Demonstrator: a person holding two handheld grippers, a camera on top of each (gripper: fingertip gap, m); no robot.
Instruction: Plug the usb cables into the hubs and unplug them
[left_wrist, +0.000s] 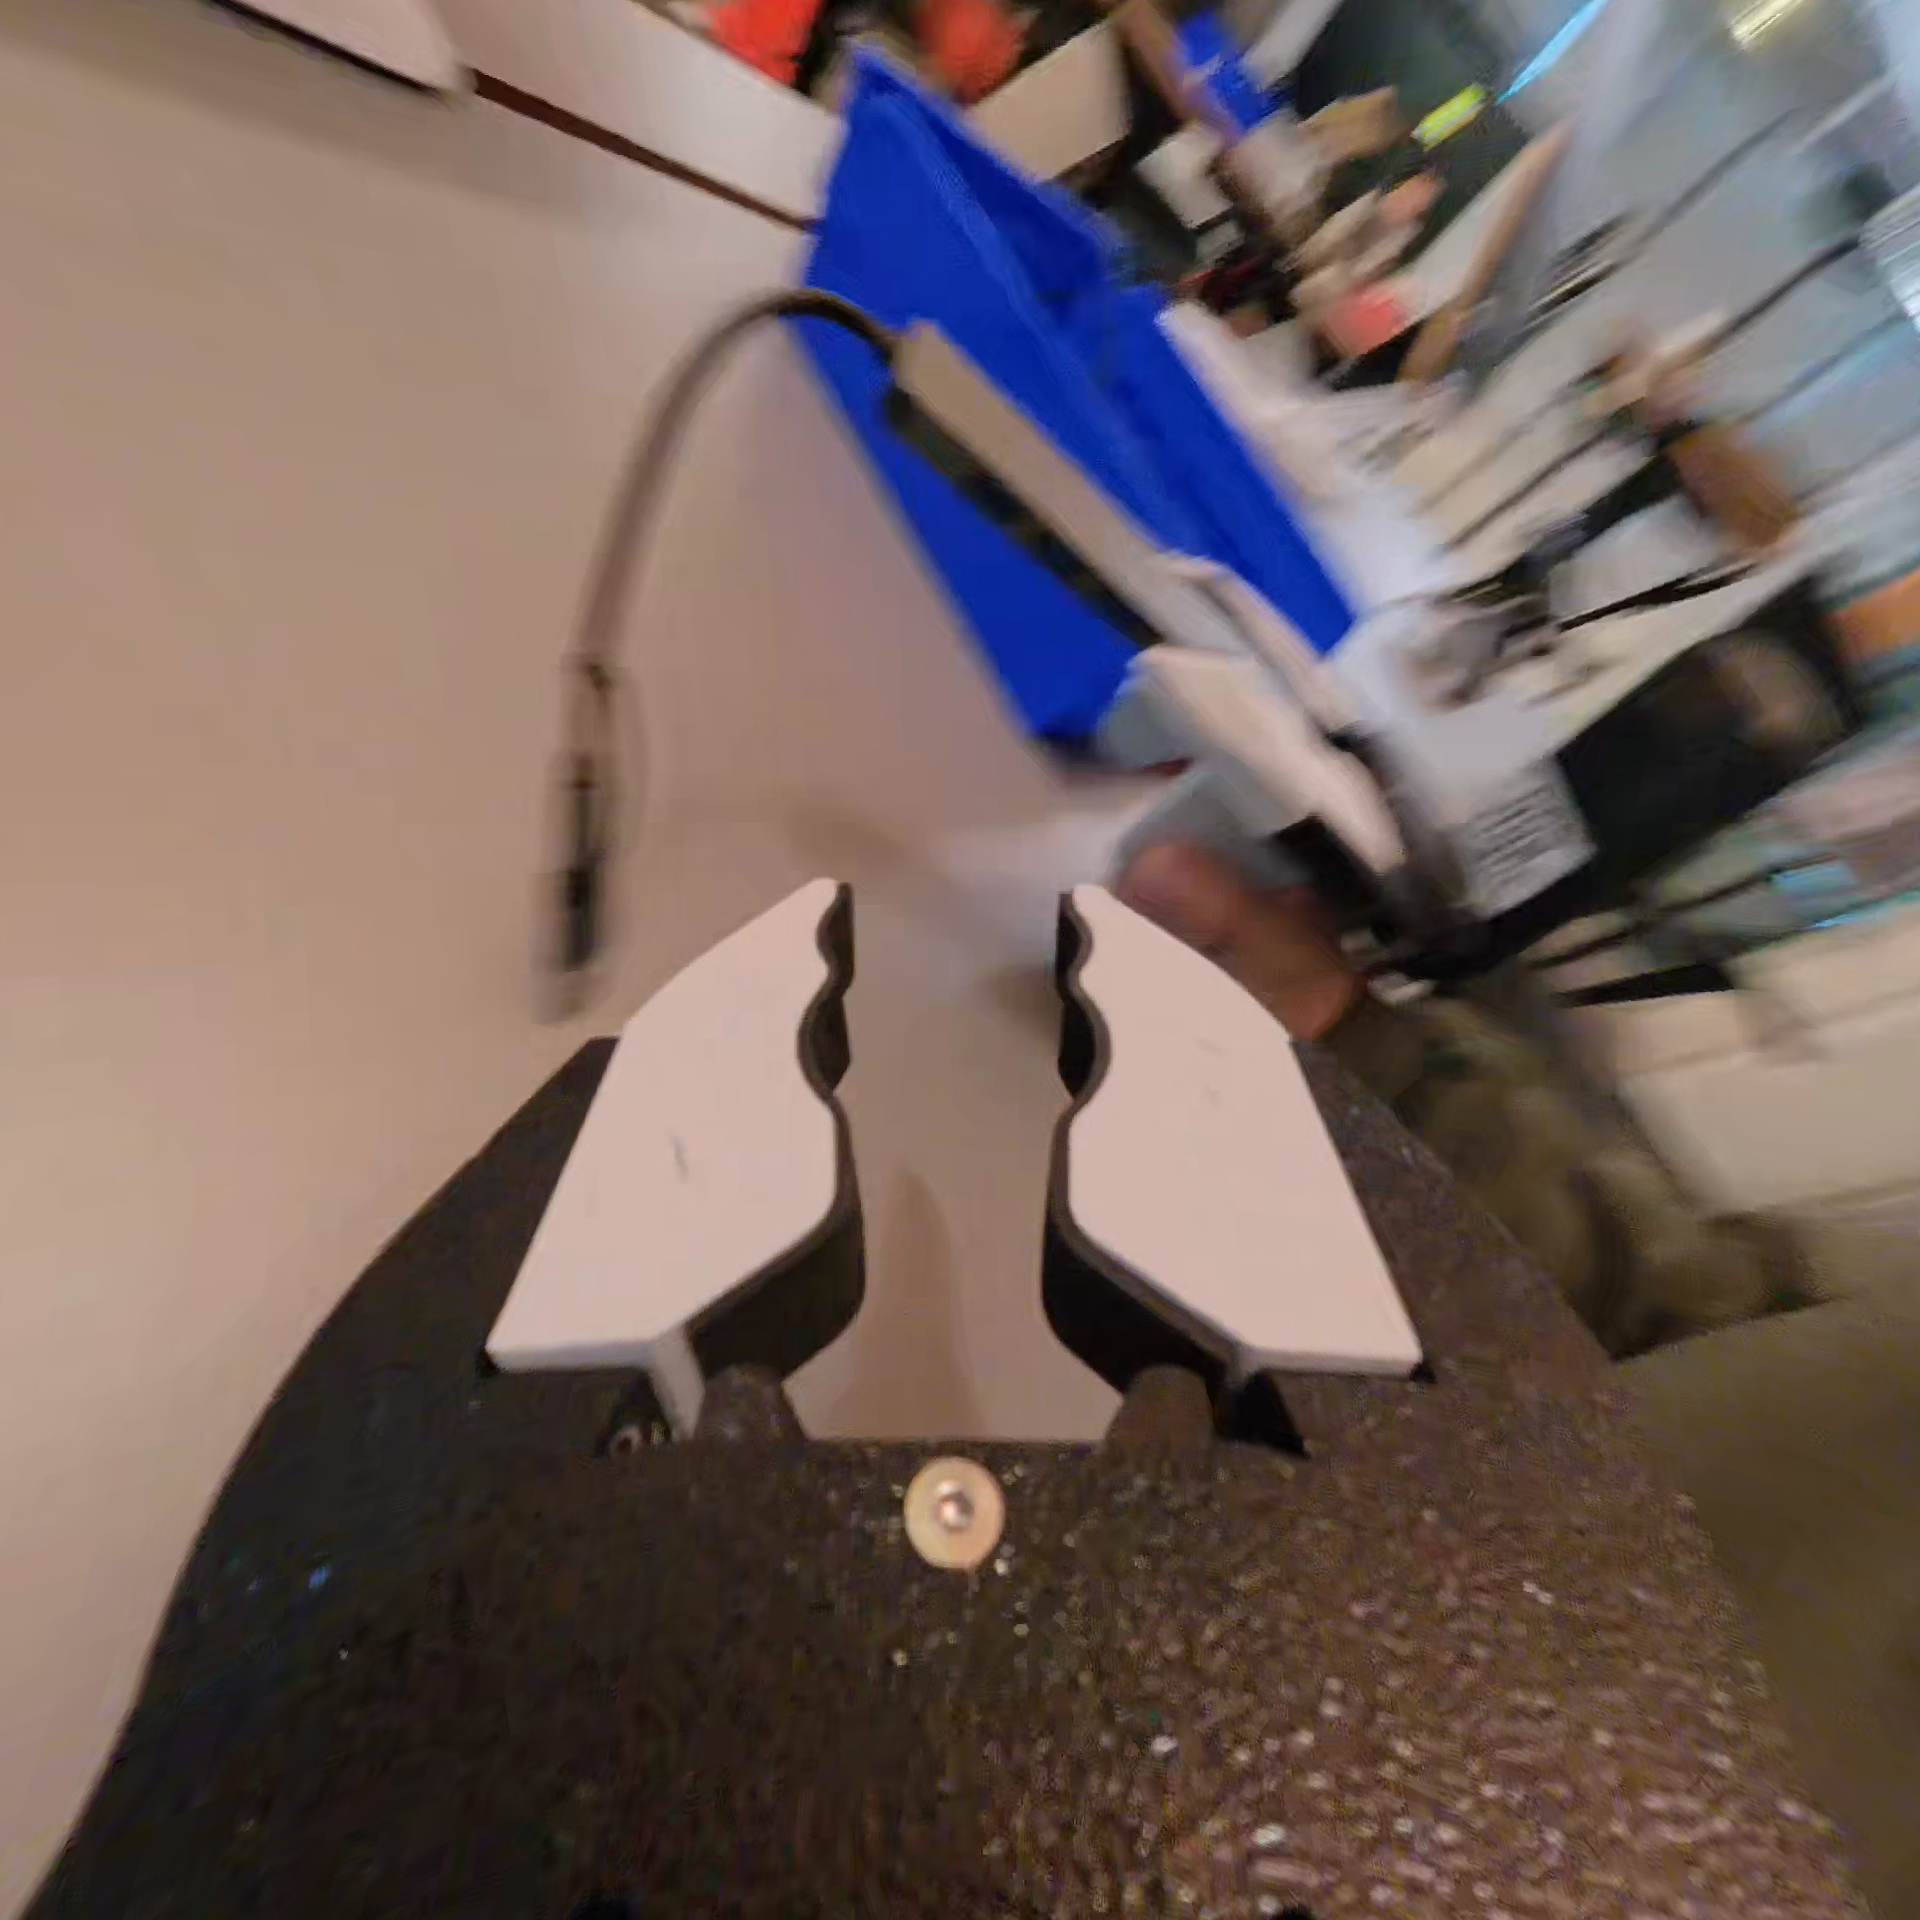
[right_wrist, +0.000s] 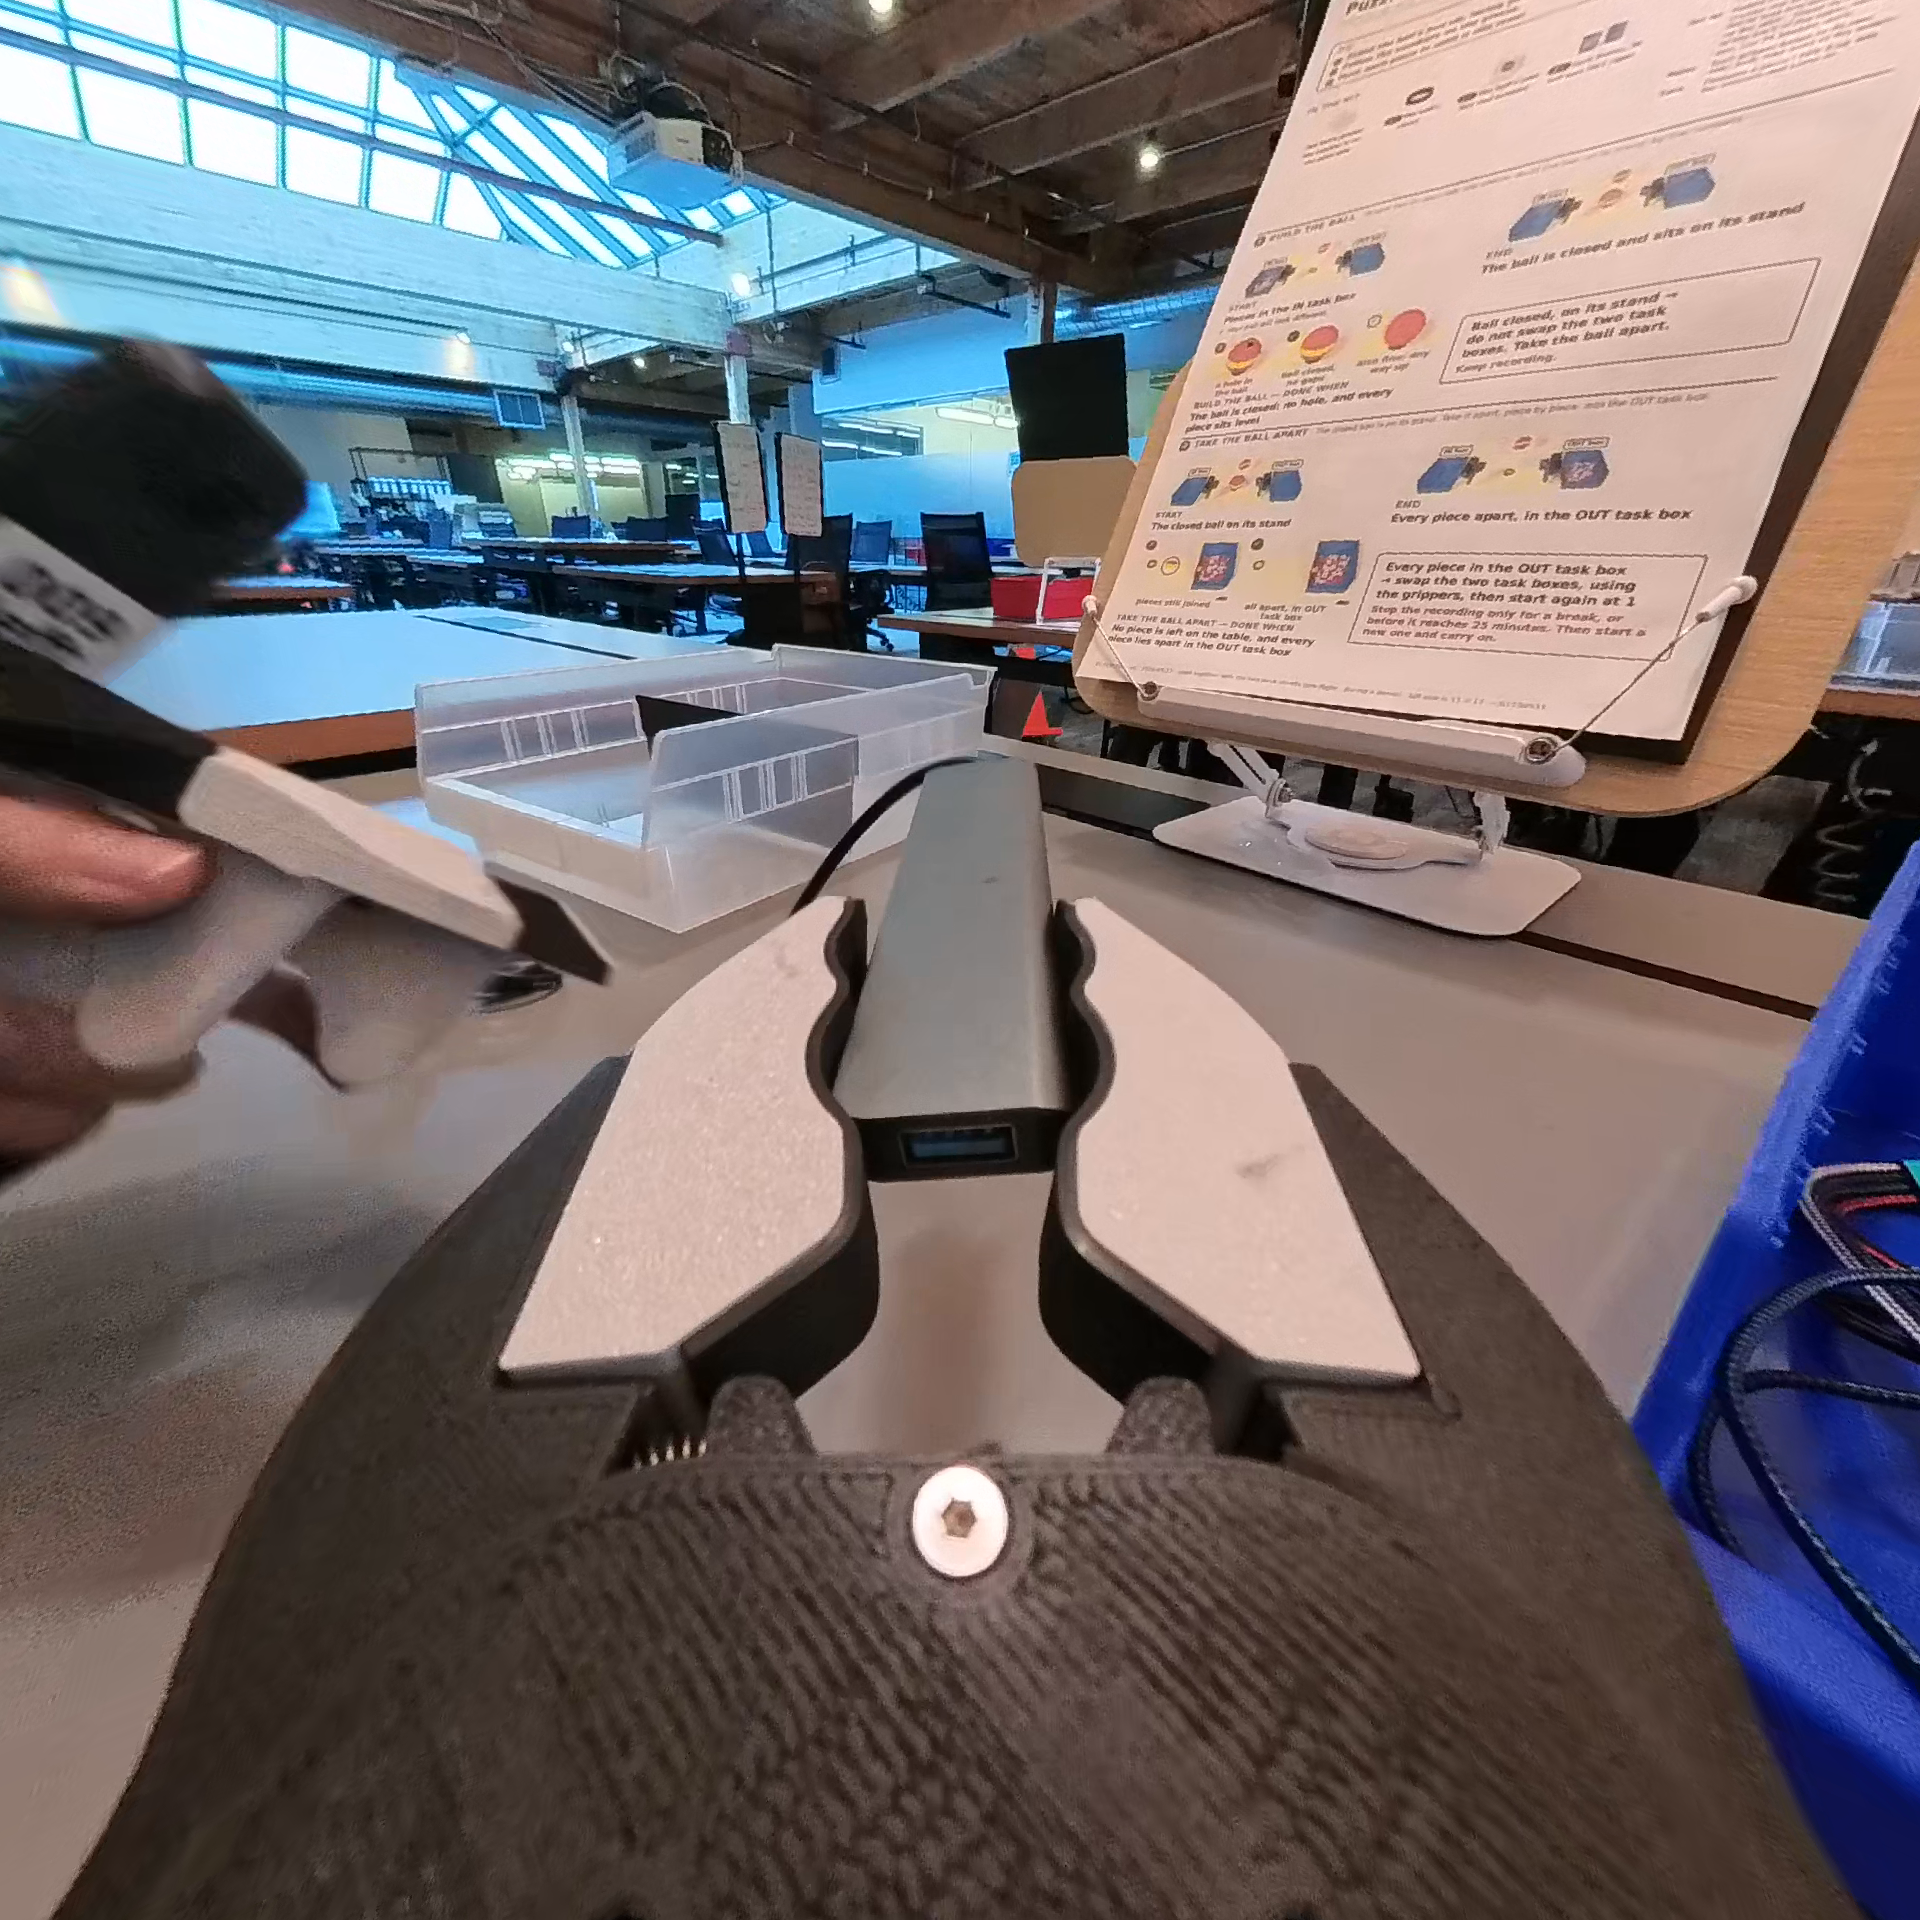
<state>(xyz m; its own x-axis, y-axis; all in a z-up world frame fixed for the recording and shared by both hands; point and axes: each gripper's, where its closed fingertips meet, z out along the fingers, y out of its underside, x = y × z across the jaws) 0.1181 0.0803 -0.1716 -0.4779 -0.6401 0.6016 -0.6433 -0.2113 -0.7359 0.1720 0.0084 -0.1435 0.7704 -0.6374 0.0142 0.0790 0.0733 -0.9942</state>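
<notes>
My right gripper (right_wrist: 961, 914) is shut on a grey USB hub (right_wrist: 961, 997), held level above the table, with one blue port facing the camera. The hub's dark cable (right_wrist: 857, 826) leaves from its far end. The blurred left wrist view shows the same hub (left_wrist: 1008, 457) and its grey cable (left_wrist: 623, 540) arcing down to a dark plug (left_wrist: 577, 873) that hangs free on the left. My left gripper (left_wrist: 954, 904) is open and empty, to the left of the hub. It also shows in the right wrist view (right_wrist: 343, 862), with a hand on it.
A clear plastic divided bin (right_wrist: 707, 769) stands behind the hub. A wooden stand holding a printed sheet (right_wrist: 1455, 416) is at the back right. A blue box (right_wrist: 1818, 1351) at the right edge holds braided cables (right_wrist: 1849, 1299); it also shows in the left wrist view (left_wrist: 935, 260).
</notes>
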